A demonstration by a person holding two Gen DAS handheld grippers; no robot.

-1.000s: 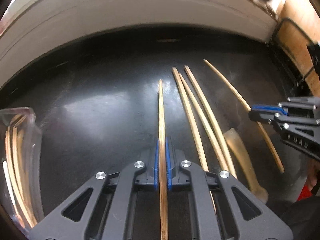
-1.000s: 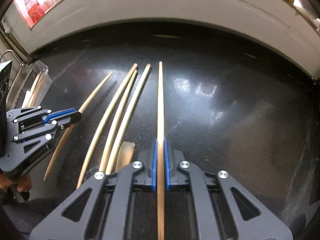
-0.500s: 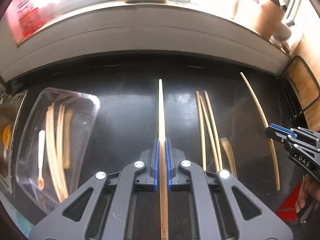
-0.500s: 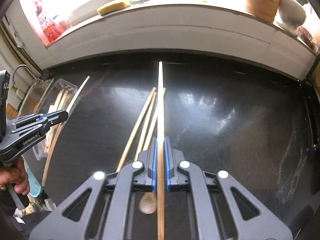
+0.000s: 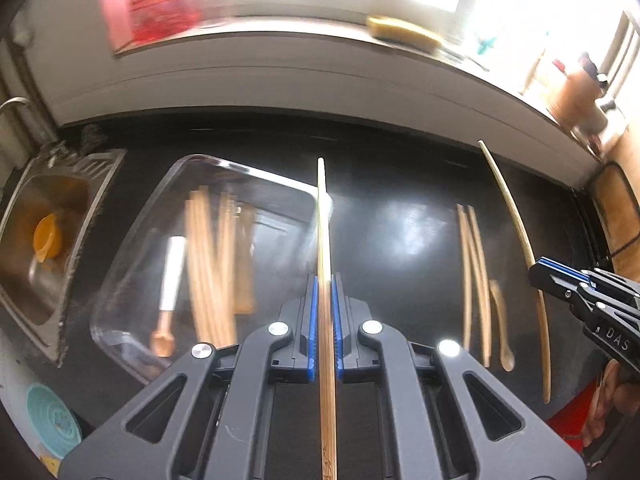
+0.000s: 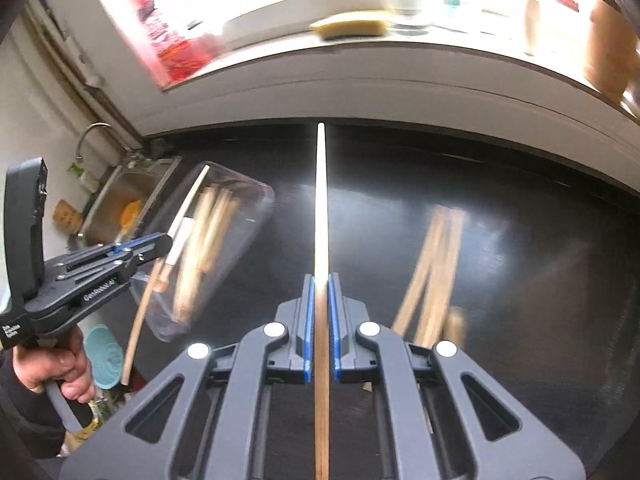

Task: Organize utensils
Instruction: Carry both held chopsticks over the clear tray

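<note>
Left gripper clamped on bamboo chopstick beside clear tray, right gripper clamped on second chopstick, loose chopsticks lying on black counter.

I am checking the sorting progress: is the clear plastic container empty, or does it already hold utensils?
Not empty. The clear plastic container already holds several wooden chopsticks and a small white-handled spoon.
</note>
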